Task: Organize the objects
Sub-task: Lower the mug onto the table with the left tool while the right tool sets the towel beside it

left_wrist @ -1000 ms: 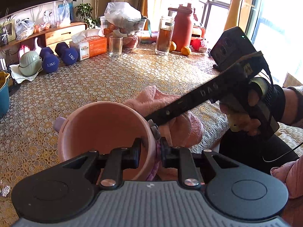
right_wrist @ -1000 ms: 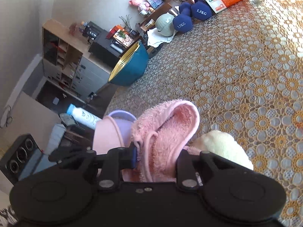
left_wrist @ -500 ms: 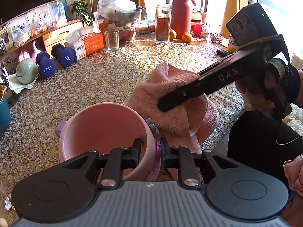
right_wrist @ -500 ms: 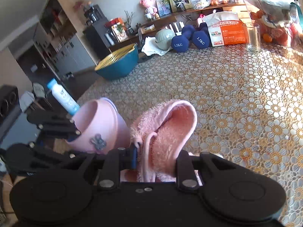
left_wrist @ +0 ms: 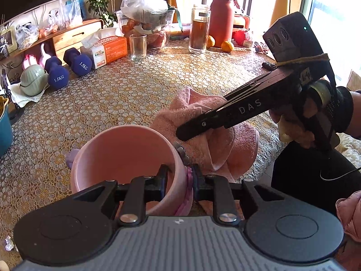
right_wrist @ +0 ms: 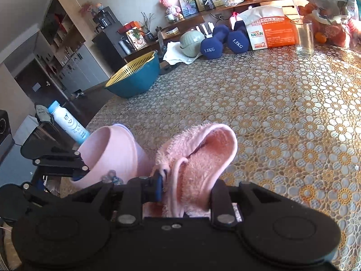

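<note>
Pink plastic cup: the round, smooth-walled pink plastic cup [left_wrist: 123, 158] stood at the near edge of the counter [left_wrist: 112, 94], mouth up, probably so it could take the cloth.
Left hold: the left hand-held gripper [left_wrist: 179, 180] was clamped on the cup's near right wall, one finger inside and one outside, likely to steady it.
Towel: the fluffy pink terry towel [right_wrist: 198, 158] was bunched just right of the cup, raised off the lace-patterned cover.
Right hold: the right hand-held gripper [right_wrist: 187, 189] had the towel's folds between its fingers; its jaws had just been opening a little, yet the cloth looked pinched.
Reason: the towel hung beside the rim, not over the mouth, so stuffing it in seemed the step in hand.
Far clutter: blue dumbbells [left_wrist: 67, 67] and a clear drinking glass [left_wrist: 137, 47] sat well apart.
</note>
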`<state>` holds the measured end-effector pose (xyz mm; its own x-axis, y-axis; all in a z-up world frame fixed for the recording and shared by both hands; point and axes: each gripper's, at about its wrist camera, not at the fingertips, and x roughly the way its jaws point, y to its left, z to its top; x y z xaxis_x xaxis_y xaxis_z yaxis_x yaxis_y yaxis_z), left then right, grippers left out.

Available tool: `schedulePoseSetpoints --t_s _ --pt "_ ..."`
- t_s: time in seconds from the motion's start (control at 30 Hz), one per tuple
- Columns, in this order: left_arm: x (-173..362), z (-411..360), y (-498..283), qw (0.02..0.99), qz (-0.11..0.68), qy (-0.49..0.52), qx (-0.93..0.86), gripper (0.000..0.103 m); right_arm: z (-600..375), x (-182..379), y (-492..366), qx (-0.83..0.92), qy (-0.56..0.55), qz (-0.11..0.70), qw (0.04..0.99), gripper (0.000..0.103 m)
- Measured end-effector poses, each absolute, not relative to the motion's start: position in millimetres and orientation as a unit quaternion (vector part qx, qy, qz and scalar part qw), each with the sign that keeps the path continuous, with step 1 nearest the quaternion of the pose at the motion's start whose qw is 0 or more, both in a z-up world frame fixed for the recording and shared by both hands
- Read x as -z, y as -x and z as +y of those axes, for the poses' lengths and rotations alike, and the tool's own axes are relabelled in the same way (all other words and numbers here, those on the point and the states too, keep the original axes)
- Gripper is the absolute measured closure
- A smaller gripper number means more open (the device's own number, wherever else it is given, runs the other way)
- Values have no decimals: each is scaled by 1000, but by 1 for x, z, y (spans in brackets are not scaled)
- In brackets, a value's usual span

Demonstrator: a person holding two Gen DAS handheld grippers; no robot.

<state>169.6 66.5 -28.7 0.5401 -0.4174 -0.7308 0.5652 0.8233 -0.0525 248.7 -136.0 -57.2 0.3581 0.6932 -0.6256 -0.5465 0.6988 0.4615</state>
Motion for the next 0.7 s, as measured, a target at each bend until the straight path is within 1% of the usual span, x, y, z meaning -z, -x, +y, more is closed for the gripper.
schedulePoseSetpoints --t_s 0.07,0.17,0.23,0.27,0.3,0.33,0.37,0.4,0.43,0.5,0.63,0.67,0.7 --pt "28 67 -170 873 388 -92 280 80 -138 59 -251 -366 -86 423 824 76" --pt "28 68 -173 873 391 -89 276 74 -140 60 -252 -359 -85 425 827 70" --pt "27 68 -173 874 391 -89 274 71 -141 59 -253 -355 -84 425 828 69" --pt "26 69 -173 875 391 -88 273 65 -141 58 -253 -353 -83 425 829 65" --pt "25 69 -173 875 391 -85 273 56 -142 57 -253 -351 -83 423 831 61" --pt "24 70 -173 876 389 -82 274 51 -144 55 -253 -349 -82 421 833 60" --pt "22 70 -172 877 387 -80 273 41 -145 53 -252 -347 -81 418 835 55" --pt "21 70 -171 879 385 -79 271 36 -147 52 -252 -347 -83 415 837 52" --pt "19 71 -170 880 384 -79 269 35 -149 50 -251 -346 -84 412 839 51" --pt "17 71 -169 882 384 -80 263 35 -153 45 -249 -344 -83 404 843 42" --pt "10 73 -162 888 378 -75 252 35 -161 35 -240 -343 -71 387 853 37" --pt "8 73 -159 890 375 -74 248 34 -163 33 -237 -344 -70 383 854 33" --pt "5 73 -156 893 372 -73 244 29 -165 30 -233 -346 -66 377 856 32"
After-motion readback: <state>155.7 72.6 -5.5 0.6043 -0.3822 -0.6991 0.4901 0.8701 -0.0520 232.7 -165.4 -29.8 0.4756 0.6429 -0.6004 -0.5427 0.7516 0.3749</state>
